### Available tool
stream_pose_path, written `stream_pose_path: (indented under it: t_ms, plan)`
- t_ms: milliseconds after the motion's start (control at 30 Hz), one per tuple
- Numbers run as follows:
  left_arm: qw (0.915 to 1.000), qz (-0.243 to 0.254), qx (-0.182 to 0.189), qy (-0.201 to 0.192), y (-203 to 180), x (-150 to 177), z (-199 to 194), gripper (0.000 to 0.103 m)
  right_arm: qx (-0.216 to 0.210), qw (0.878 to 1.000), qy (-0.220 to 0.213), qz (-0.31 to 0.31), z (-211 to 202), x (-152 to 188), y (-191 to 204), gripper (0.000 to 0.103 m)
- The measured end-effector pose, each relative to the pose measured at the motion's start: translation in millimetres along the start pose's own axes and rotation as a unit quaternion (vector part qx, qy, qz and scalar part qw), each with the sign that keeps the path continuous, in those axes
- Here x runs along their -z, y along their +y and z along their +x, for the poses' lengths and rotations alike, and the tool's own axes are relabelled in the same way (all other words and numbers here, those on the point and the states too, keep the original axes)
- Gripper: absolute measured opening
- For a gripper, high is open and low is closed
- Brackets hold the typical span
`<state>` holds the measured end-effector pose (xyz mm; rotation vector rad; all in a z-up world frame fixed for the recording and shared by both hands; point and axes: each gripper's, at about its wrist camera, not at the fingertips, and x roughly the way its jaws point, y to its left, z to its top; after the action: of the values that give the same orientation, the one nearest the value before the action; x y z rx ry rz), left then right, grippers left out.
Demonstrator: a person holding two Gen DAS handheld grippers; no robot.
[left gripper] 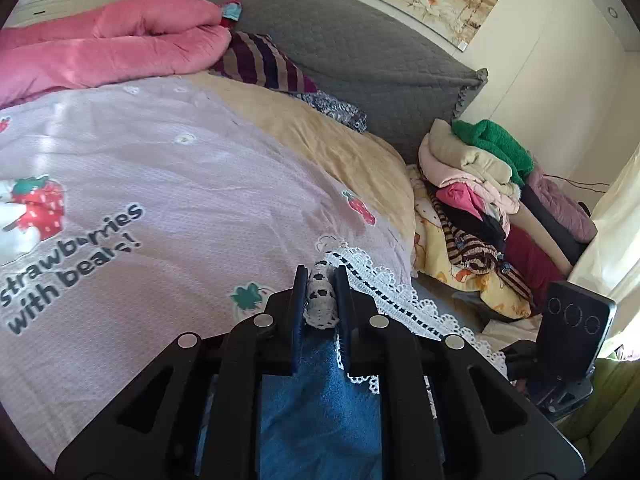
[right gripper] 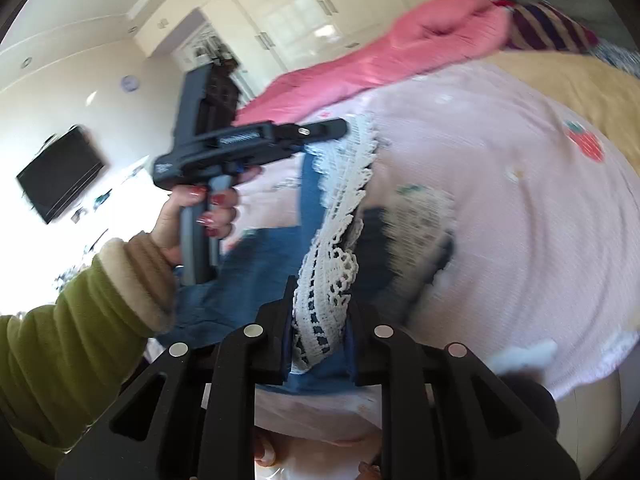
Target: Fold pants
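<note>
Above the bed (left gripper: 160, 152), both grippers (left gripper: 320, 284) (right gripper: 320, 300) pinched the pants' (left gripper: 316, 408) lace hem (right gripper: 340, 216); folding looked barely begun.

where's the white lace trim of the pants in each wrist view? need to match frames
Left wrist: lace trim bottom centre, pinched in the left gripper, running right along the bedspread edge.
Right wrist: lace trim centre, pinched in the right gripper, rising toward the left gripper.
Shared landmark: pink quilt.
</note>
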<state>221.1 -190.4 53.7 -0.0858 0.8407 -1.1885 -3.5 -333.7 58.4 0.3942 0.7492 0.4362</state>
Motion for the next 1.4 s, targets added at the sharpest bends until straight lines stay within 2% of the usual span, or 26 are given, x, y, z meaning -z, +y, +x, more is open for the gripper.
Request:
stream_pose_path:
  t_ms: [200,333,500,600,733,800,967,1067,1100,1133,1200,1233,1267,1333,1400]
  plan:
    - [0.9997,-0.015,-0.005,-0.019,15,15,-35,0.007,-0.009,0.999,0.026,-0.021,25,-2,24,0.018]
    - [0.9991,-0.027,-0.007,-0.03,23,16,-51,0.007,-0.011,0.999,0.03,-0.021,26,-3,29,0.018]
    - [0.9991,-0.021,0.0,-0.036,16,13,-46,0.007,-0.006,0.999,0.03,-0.018,24,1,34,0.018]
    - [0.9987,-0.023,0.006,-0.045,17,18,-54,0.007,-0.01,0.998,0.033,-0.05,32,-1,50,0.018]
    - [0.9974,-0.05,-0.016,-0.05,37,38,-77,0.007,-0.013,0.991,0.054,-0.119,64,3,87,0.018]
    - [0.9962,-0.065,-0.029,-0.05,48,48,-90,0.007,-0.02,0.985,0.084,-0.147,92,11,106,0.018]
    - [0.9925,-0.097,-0.063,-0.039,71,80,-119,0.007,-0.002,0.966,0.135,-0.22,146,44,143,0.02]
    - [0.9902,-0.11,-0.076,-0.037,78,95,-135,0.007,0.029,0.953,0.131,-0.27,160,59,163,0.024]
    - [0.9904,-0.11,-0.076,-0.035,77,97,-138,0.007,0.038,0.948,0.129,-0.289,162,64,169,0.034]
    - [0.9916,-0.098,-0.079,-0.029,71,98,-139,0.007,0.037,0.943,0.129,-0.304,164,68,175,0.053]
    - [0.9938,-0.074,-0.082,-0.007,59,95,-135,0.02,0.034,0.933,0.126,-0.336,164,81,187,0.067]
    - [0.9945,-0.068,-0.079,0.002,55,95,-131,0.04,0.028,0.928,0.127,-0.349,162,87,191,0.068]
    - [0.9956,-0.055,-0.075,0.013,47,92,-127,0.051,0.021,0.925,0.129,-0.357,159,92,192,0.068]
    - [0.9964,-0.025,-0.076,0.026,30,87,-120,0.051,0.0,0.926,0.129,-0.356,148,96,185,0.069]
    - [0.9953,-0.001,-0.088,0.04,16,82,-112,0.052,-0.02,0.935,0.134,-0.328,132,93,172,0.072]
